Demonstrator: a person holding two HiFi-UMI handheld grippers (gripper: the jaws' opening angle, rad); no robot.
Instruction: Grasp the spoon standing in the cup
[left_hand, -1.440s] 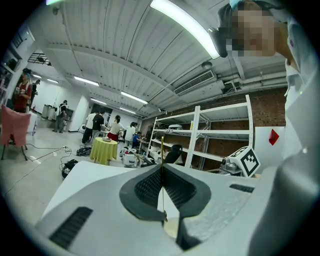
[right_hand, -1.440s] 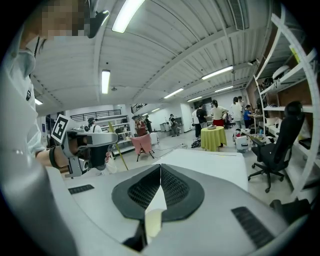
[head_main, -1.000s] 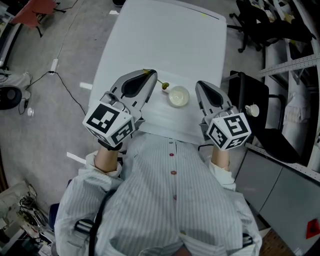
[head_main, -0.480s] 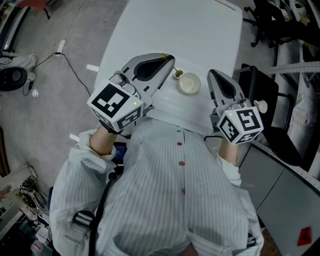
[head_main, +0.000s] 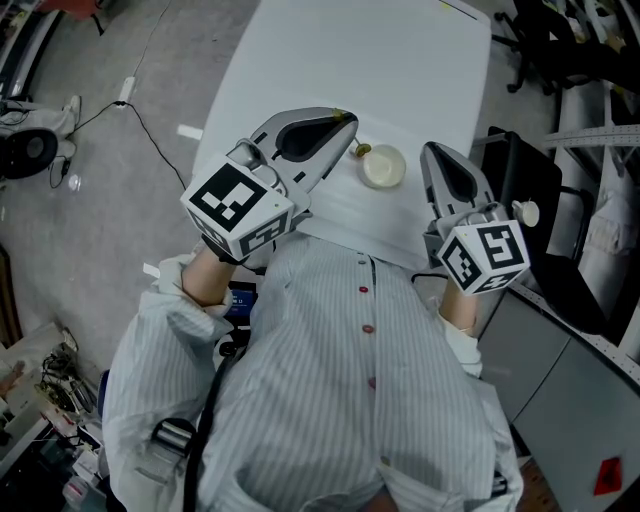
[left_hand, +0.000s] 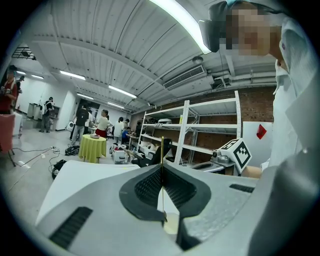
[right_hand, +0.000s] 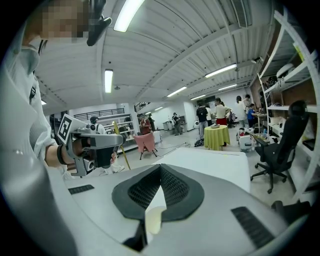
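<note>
A thin gold spoon (left_hand: 162, 172) stands upright between the jaws of my left gripper (left_hand: 162, 165), which is shut on its handle. In the head view the left gripper (head_main: 343, 122) is just left of the small cream cup (head_main: 383, 166), and the spoon's bowl end (head_main: 362, 150) hangs by the cup's left rim. The cup (left_hand: 170, 223) shows below the jaws. My right gripper (head_main: 433, 152) is right of the cup, shut and holding nothing. From the right gripper view (right_hand: 160, 168) the cup (right_hand: 152, 220) lies under the jaws, and the spoon (right_hand: 122, 150) slants down from the left gripper (right_hand: 95, 142).
The cup sits on a white mat (head_main: 345, 205) at the near edge of a long white table (head_main: 330, 60). A black office chair (head_main: 530, 175) and metal shelving stand close on the right. A cable (head_main: 150, 150) runs over the floor at left. People stand far off in the hall.
The head camera has shifted, so everything sits further right and up in the picture. The left gripper with the spoon has edged slightly toward the cup. The right gripper has kept still.
</note>
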